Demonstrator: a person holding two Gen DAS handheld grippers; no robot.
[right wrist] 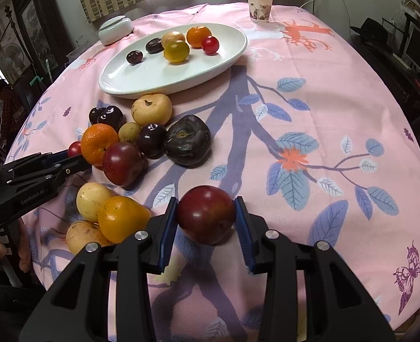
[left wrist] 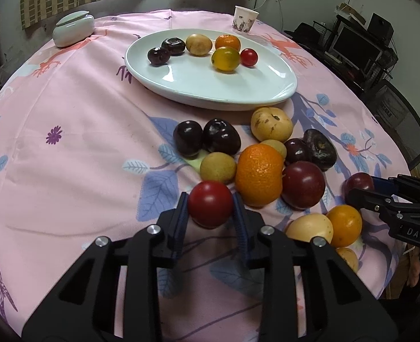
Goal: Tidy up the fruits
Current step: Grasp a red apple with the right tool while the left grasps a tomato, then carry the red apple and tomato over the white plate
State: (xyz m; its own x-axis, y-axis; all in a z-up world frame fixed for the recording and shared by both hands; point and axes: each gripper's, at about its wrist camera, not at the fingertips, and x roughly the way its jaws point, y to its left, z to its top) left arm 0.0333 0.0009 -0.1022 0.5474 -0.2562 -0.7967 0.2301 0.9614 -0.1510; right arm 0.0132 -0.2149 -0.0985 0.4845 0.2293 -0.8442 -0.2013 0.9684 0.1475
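Left tool (left wrist: 210, 208) pinches a red tomato (left wrist: 210, 203); right tool (right wrist: 206, 217) (seemingly lifted) pinches a plum (right wrist: 205, 213).

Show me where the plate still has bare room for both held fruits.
The white plate is bare along its near half and right end, in front of the six fruits lined at its back. The fruit pile crowds the cloth just before it.

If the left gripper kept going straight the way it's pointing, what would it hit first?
Probably the orange: it lies just beyond the red tomato that the left gripper is clamping. Depth is hard to judge; the small yellow-green fruit sits almost as near.
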